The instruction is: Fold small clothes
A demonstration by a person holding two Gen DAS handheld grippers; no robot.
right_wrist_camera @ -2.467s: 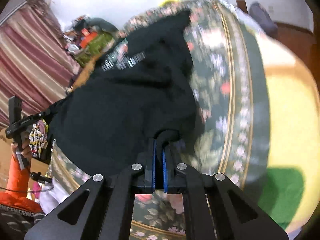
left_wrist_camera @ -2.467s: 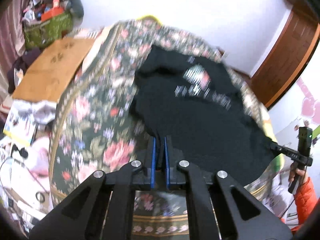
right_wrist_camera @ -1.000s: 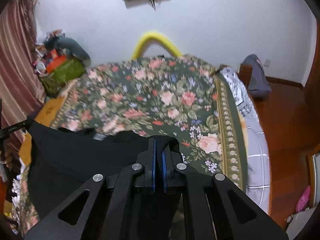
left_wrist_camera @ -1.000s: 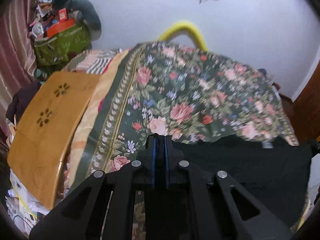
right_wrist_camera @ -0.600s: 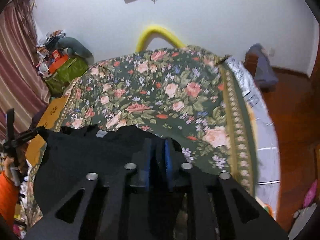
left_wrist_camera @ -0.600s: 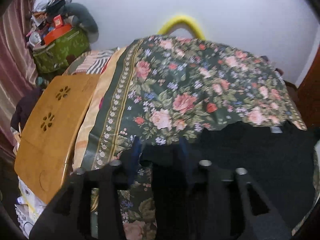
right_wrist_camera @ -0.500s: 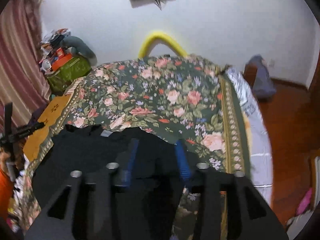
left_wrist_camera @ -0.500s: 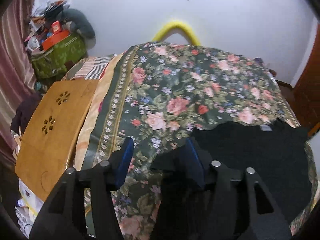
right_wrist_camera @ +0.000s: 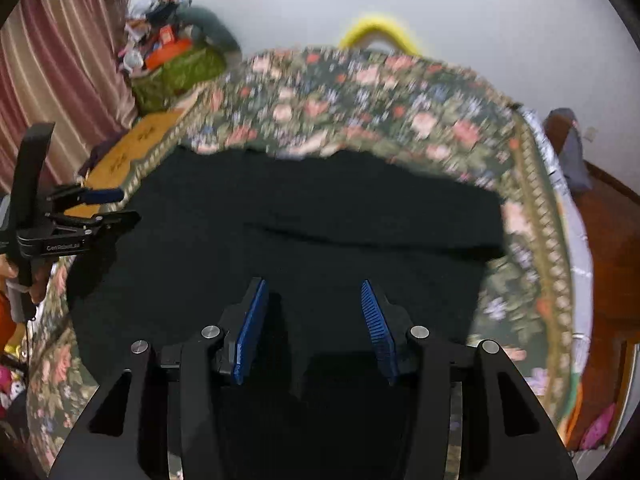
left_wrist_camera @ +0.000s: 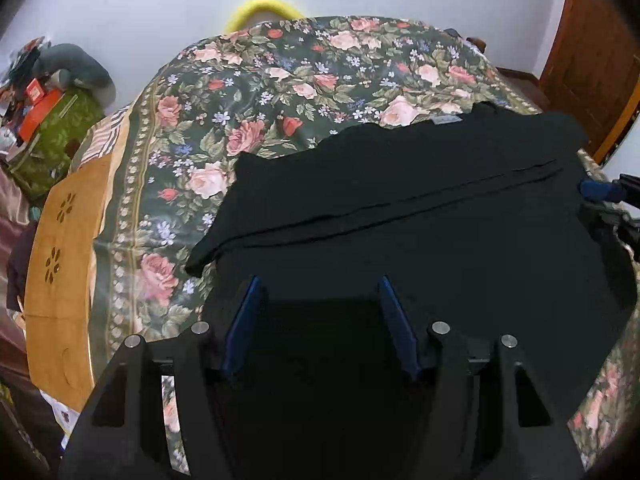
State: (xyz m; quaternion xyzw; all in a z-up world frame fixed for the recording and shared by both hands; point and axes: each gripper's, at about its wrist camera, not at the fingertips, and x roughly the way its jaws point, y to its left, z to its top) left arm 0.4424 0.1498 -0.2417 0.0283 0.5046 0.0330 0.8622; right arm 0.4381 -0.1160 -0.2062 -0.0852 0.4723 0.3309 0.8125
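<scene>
**Q:** Floral bedspread (left_wrist_camera: 280, 92) fills the view. Where is the shirt (left_wrist_camera: 420, 216), and how does it lie?

**A:** Flat on the spread at the near edge, its long axis running left to right across your view. Collar and grey label (left_wrist_camera: 447, 120) point away from you, toward the white wall. One sleeve juts left, a crease crossing behind it.

**Q:** And your grippers?

**A:** Your left gripper (left_wrist_camera: 318, 292) is opening, blue pads apart above the cloth, gripping nothing. Your right gripper (right_wrist_camera: 312, 296) is released too, over the other near end.

**Q:** Room to move?

**A:** Bare spread beyond the collar. A wooden board (left_wrist_camera: 64, 264) lines the left edge.
</scene>
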